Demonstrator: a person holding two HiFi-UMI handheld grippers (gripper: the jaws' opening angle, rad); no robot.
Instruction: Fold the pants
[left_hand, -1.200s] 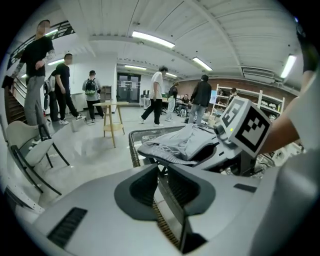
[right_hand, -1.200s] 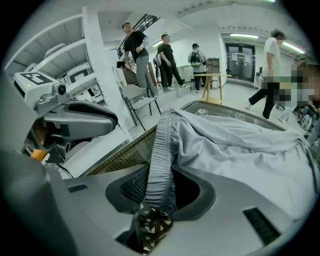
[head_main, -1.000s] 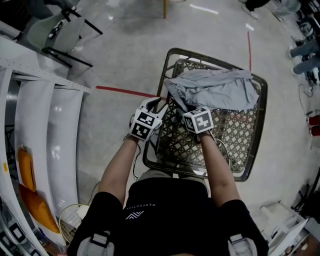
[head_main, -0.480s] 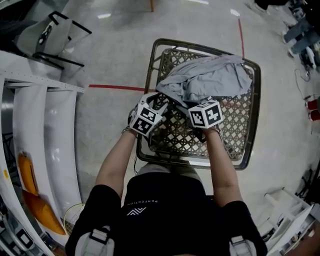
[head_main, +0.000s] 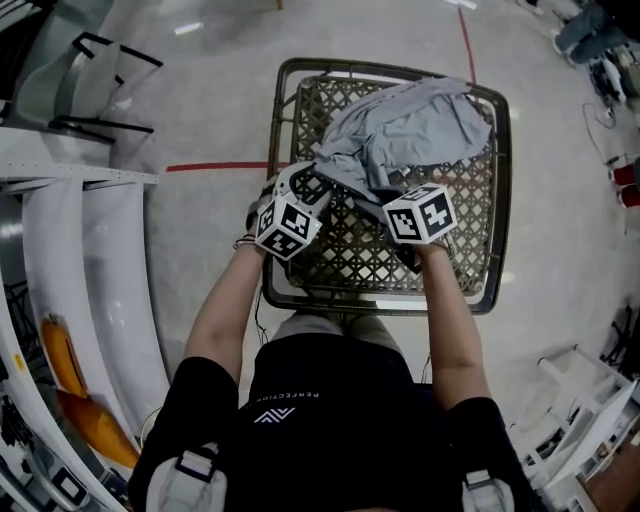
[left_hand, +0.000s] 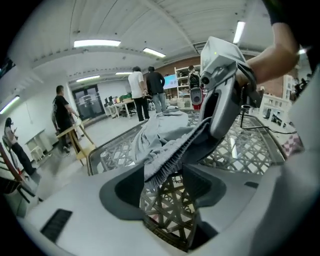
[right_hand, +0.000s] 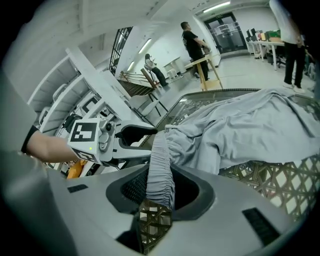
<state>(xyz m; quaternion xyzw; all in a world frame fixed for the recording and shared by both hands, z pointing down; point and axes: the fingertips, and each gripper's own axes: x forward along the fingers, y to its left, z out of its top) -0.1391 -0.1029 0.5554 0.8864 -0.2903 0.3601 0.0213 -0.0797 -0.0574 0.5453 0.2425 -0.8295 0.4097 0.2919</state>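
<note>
The grey pants (head_main: 410, 130) lie bunched in a brown lattice basket (head_main: 500, 200) on the floor. My right gripper (head_main: 392, 200) is shut on the gathered elastic waistband (right_hand: 160, 170), which runs down between its jaws (right_hand: 160, 192). My left gripper (head_main: 310, 180) is at the basket's left rim, beside the same waistband. Its jaws have just been opening, and the waistband's edge (left_hand: 160, 165) hangs loose between them (left_hand: 165, 187) with no pad pressing on it. In the right gripper view the left gripper (right_hand: 145, 142) shows with its fingers spread.
A white rack (head_main: 90, 260) runs along the left. A red tape line (head_main: 210, 167) crosses the floor left of the basket. Chairs (head_main: 80, 70) stand at upper left. Several people (left_hand: 142, 92) and a wooden stand (left_hand: 75, 137) are further off.
Both grippers have moved further in over the basket, the right one lifting the waistband. The left gripper has rolled and its jaws have spread apart, letting the cloth loose.
</note>
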